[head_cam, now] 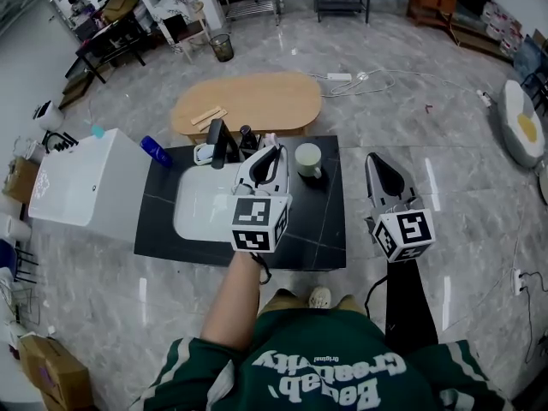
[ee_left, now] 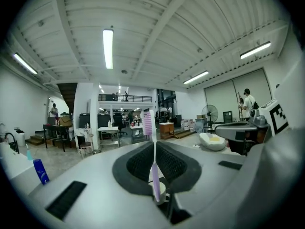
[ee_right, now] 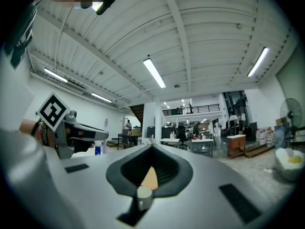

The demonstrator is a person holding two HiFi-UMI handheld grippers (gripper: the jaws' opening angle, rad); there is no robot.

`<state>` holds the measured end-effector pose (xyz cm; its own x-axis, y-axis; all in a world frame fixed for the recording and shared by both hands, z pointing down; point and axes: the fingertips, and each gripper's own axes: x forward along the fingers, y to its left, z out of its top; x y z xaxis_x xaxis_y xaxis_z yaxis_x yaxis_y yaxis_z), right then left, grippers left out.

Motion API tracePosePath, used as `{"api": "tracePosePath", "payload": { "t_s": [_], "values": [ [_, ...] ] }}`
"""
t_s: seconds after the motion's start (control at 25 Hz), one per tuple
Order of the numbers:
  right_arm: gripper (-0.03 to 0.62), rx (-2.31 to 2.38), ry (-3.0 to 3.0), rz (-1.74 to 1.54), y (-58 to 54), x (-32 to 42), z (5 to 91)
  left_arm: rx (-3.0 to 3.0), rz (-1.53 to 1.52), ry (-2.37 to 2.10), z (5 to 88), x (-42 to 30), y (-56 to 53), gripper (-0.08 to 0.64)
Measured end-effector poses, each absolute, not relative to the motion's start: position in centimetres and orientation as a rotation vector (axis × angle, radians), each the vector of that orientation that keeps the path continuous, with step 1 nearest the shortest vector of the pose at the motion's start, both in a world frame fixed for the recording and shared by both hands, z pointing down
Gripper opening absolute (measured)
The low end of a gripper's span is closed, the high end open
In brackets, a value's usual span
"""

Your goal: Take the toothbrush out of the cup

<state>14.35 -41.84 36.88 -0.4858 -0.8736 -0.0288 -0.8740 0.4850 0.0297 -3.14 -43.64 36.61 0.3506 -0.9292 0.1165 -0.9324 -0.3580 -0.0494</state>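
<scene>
The left gripper (ee_left: 155, 144) is clamped on the toothbrush (ee_left: 155, 175), which stands upright between its jaws, bristles above and handle end seemingly clear of the cup (ee_left: 161, 191) directly below, while the right gripper (ee_right: 152, 146), closed and empty, hangs farther aside.

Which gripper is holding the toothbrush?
The left gripper: its jaws are shut on the purple toothbrush, whose head sticks out past the tips. The right gripper is shut with nothing between its jaws.
</scene>
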Motion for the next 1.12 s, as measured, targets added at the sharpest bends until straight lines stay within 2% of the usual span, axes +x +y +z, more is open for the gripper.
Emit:
{"api": "tracePosePath", "payload": {
  "t_s": [1.12],
  "values": [
    [0.003, -1.599, 2.738, 0.124, -41.1, 13.4, 36.4, 2.580, 0.135, -1.800, 35.2, -3.9, -42.5, 0.014]
  ]
}}
